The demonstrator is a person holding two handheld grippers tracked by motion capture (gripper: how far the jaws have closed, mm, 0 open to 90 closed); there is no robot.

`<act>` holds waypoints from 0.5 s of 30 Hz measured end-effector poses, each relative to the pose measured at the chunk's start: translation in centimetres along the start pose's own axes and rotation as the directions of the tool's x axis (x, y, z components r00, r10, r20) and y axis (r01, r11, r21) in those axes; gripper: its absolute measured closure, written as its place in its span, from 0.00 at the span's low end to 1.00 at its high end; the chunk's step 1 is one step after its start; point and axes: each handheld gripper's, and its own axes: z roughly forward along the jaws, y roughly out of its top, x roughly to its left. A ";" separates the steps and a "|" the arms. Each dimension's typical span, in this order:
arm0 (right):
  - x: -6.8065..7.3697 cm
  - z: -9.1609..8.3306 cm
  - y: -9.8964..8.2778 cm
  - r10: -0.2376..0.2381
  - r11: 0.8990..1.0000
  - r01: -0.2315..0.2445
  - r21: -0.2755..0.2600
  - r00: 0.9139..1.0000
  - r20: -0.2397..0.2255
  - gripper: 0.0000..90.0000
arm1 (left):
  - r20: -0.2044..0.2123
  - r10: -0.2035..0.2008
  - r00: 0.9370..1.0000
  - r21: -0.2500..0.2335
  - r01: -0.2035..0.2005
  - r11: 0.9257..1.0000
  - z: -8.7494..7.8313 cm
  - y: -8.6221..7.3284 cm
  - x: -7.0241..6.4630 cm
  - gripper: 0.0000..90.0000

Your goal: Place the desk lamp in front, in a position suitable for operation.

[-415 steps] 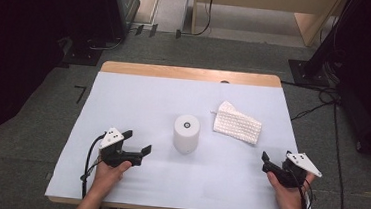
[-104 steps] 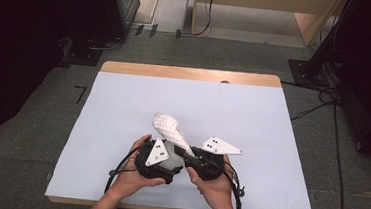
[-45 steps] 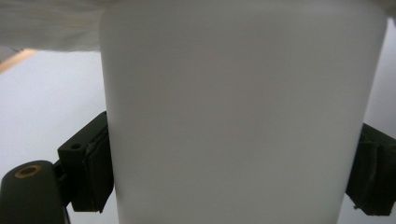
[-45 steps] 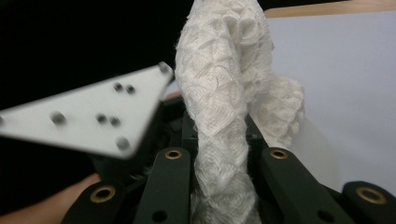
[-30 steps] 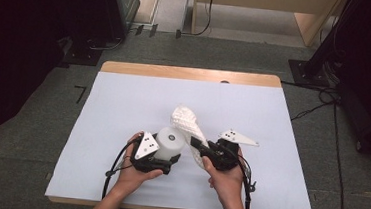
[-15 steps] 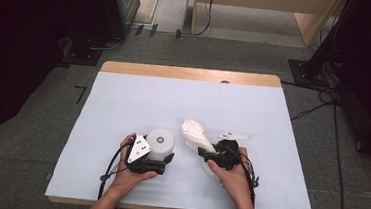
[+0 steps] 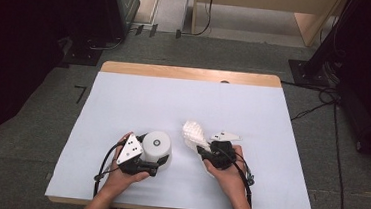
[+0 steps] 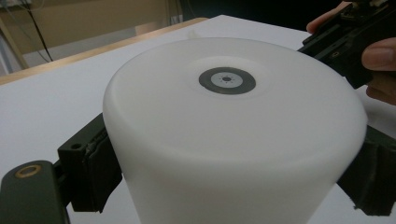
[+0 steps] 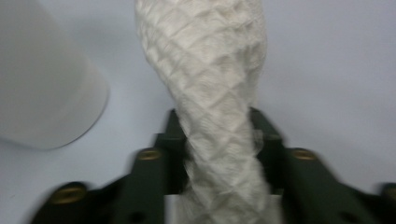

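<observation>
Left gripper point(image 7: 161, 159) is clamping the white cylinder point(image 7: 156, 149) across its side wall; in the left gripper view both pads are pressing on the cylinder point(image 8: 233, 135), which is standing upright on the white table cover point(image 7: 123, 99), its flat end with the grey ring facing up.

Right gripper point(image 7: 206, 151) is holding the waffle-weave cloth point(image 7: 193, 134). Its jaws have just been opening and closing again; in the right gripper view they are now pinched narrow on a bunched neck of the cloth point(image 9: 219, 140), with the loose remainder fanning out ahead of the jaws. The cylinder is sitting just to the left of those jaws, apart from the cloth.

Risks, as judged from here:
- The pinch is taking only a twisted neck of fabric. If folds are slipping between the pads, the cloth could be pulling free on the first wiping stroke.
- The loose end is flopping ahead of the jaws, so the hard jaw tips, not the fabric, may be meeting the cylinder.
- The cylinder wall looks smooth. A sideways push from the cloth could be twisting or tipping it in the left grip.
</observation>
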 end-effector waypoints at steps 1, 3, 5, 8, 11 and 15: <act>0.1 -0.2 -0.1 0.000 1.000 0.000 -0.013 1.000 -0.030 0.89 | -0.001 -0.001 1.000 -0.001 0.001 1.000 0.0 0.0 0.0 0.10; 0.6 -0.6 0.1 -0.016 0.999 0.012 -0.041 0.996 -0.090 0.90 | 0.006 -0.038 0.999 -0.015 0.038 0.999 0.2 0.1 0.2 0.10; 2.0 -1.1 0.5 -0.062 0.995 0.050 -0.086 0.987 -0.149 0.90 | 0.014 -0.099 0.995 -0.027 0.100 0.995 0.5 0.3 0.5 0.10; 5.0 -0.4 0.6 -0.155 0.987 0.145 -0.067 0.969 -0.191 0.90 | 0.009 -0.136 0.991 -0.027 0.136 0.990 0.9 0.5 0.5 0.10; 6.0 0.2 0.3 -0.191 0.981 0.187 -0.039 0.962 -0.194 0.91 | 0.007 -0.149 0.989 -0.018 0.149 0.989 1.0 0.5 0.6 0.10; 5.8 -0.7 0.6 -0.190 0.980 0.168 -0.102 0.948 -0.257 0.90 | 0.030 -0.129 0.991 -0.006 0.129 0.992 0.9 0.5 0.8 0.10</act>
